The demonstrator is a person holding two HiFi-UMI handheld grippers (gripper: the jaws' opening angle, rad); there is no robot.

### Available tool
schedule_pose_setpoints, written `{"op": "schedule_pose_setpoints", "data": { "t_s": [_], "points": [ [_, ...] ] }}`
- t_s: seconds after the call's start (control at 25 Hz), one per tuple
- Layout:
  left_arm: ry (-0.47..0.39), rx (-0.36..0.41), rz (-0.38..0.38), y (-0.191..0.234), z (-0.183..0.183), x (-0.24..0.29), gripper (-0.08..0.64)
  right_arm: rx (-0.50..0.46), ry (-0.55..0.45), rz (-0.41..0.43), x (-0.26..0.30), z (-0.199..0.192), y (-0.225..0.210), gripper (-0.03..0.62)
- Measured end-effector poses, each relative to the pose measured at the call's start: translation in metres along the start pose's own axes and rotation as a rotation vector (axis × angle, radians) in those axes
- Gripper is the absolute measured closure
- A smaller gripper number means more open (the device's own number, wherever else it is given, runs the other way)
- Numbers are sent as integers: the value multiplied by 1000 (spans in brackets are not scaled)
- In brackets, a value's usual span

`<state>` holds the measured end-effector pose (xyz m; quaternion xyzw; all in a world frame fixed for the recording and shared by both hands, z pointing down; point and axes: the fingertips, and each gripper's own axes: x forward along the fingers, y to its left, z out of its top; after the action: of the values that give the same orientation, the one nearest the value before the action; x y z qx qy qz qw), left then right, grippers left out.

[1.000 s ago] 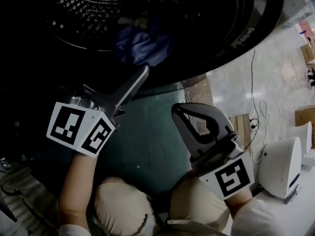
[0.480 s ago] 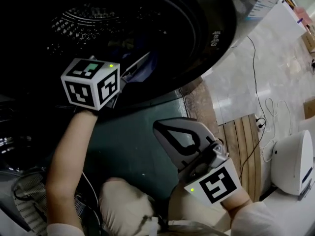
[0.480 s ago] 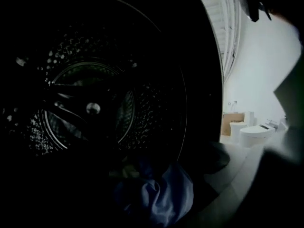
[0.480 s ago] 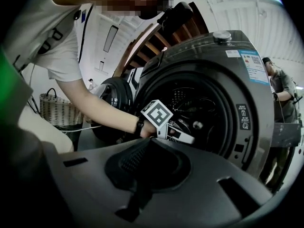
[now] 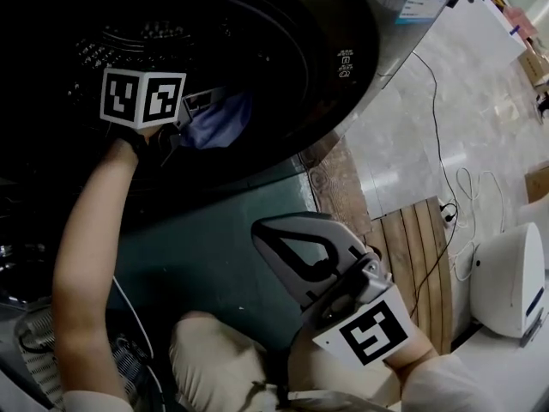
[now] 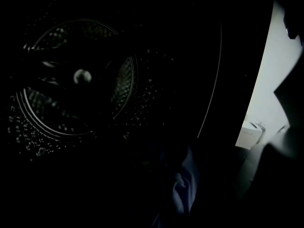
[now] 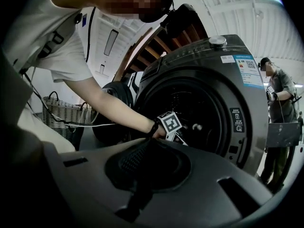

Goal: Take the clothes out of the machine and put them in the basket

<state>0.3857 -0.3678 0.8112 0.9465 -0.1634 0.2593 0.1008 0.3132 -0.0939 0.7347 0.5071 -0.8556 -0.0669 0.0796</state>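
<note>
The grey front-loading washing machine (image 7: 209, 70) stands open with its dark drum (image 5: 171, 41) facing me. A blue garment (image 5: 219, 120) lies at the drum's front; in the left gripper view it shows as a dim blue fold (image 6: 185, 189). My left gripper (image 5: 202, 106) is inside the drum mouth, with its jaws against that garment. The dark hides how the jaws stand. My right gripper (image 5: 262, 230) hangs outside, below the opening and over my lap, shut and empty. A woven basket (image 7: 61, 113) stands to the machine's left.
The round machine door (image 7: 111, 108) hangs open beside the basket. A wooden slat board (image 5: 420, 247) and a cable (image 5: 455, 187) lie on the pale floor at the right. Near them is a white appliance (image 5: 515, 273). Another person (image 7: 278, 89) stands beyond the machine.
My left gripper has gone up from below the opening into the drum, up to the blue garment. The right gripper has drifted a little left and down.
</note>
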Motion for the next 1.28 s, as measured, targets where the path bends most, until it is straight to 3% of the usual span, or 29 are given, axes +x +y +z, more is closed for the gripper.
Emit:
{"op": "schedule_pose_setpoints", "data": {
  "t_s": [0.16, 0.28, 0.6, 0.88, 1.04, 1.28],
  "points": [
    [227, 76, -15, 12, -35, 13, 43, 1, -10, 14, 0, 0, 2, 580],
    [305, 89, 11, 27, -48, 18, 43, 6, -6, 19, 1, -2, 2, 580],
    [361, 82, 70, 52, -67, 46, 43, -12, 32, 16, -9, -11, -5, 580],
    [435, 71, 45, 56, -84, 68, 52, -21, 58, -27, -23, -16, -21, 580],
    [469, 51, 30, 54, -90, 70, 89, -10, 55, -50, -29, -16, -27, 580],
    [479, 19, 28, 47, -93, 67, 211, -13, 33, -54, -33, -6, -25, 580]
  ]
}}
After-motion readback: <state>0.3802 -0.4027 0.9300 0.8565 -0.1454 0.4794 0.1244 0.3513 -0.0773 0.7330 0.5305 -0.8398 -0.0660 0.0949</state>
